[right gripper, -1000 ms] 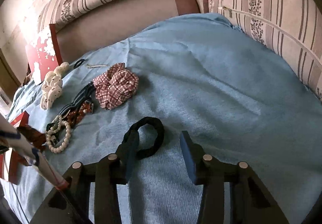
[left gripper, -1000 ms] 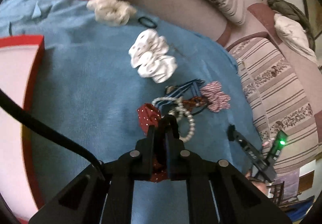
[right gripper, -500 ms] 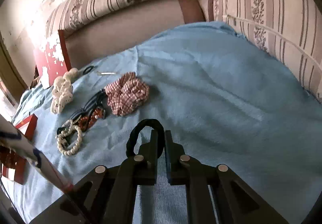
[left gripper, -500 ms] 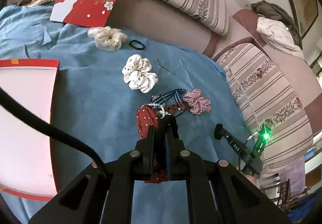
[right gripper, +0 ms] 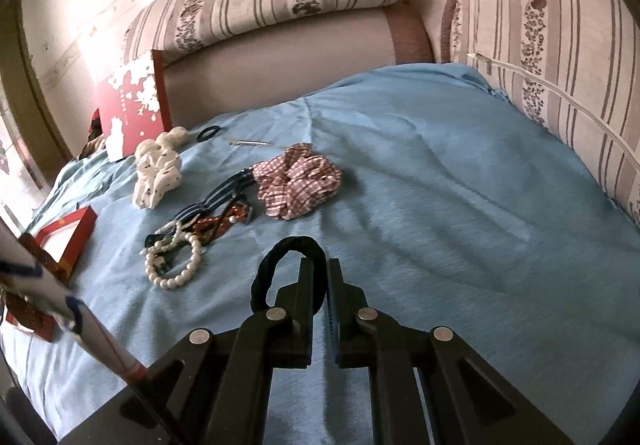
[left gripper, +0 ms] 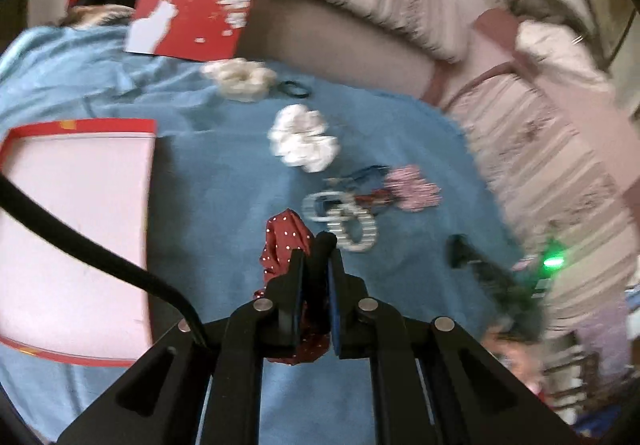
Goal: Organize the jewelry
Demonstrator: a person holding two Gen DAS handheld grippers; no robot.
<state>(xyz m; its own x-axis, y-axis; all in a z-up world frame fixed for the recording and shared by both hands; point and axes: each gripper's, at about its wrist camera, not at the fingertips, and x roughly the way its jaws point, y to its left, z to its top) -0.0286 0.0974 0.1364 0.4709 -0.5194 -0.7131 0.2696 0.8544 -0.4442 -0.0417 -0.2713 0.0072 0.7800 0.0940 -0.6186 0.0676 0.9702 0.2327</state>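
Note:
My left gripper (left gripper: 318, 265) is shut on a dark red polka-dot scrunchie (left gripper: 286, 237) and holds it above the blue blanket (left gripper: 216, 185). My right gripper (right gripper: 320, 277) is shut on a black hair tie (right gripper: 280, 257), lifted off the blanket (right gripper: 440, 185). A pearl bracelet (right gripper: 176, 261), striped and brown hair bands (right gripper: 216, 205), a red plaid scrunchie (right gripper: 298, 181) and a white dotted scrunchie (right gripper: 156, 173) lie in a loose group. An open red box with a pale lining (left gripper: 76, 225) lies to the left.
A red lid with white flowers (left gripper: 196, 1) leans on the sofa back. A cream scrunchie (left gripper: 240, 79), a small black hair tie (left gripper: 296, 89) and a hair pin (right gripper: 250, 143) lie near it. Striped sofa cushions (right gripper: 552, 45) border the blanket at the back and right.
My right gripper shut on the black hair tie and raised it. My left gripper lifted the red scrunchie away from the pile and drew back toward the box side.

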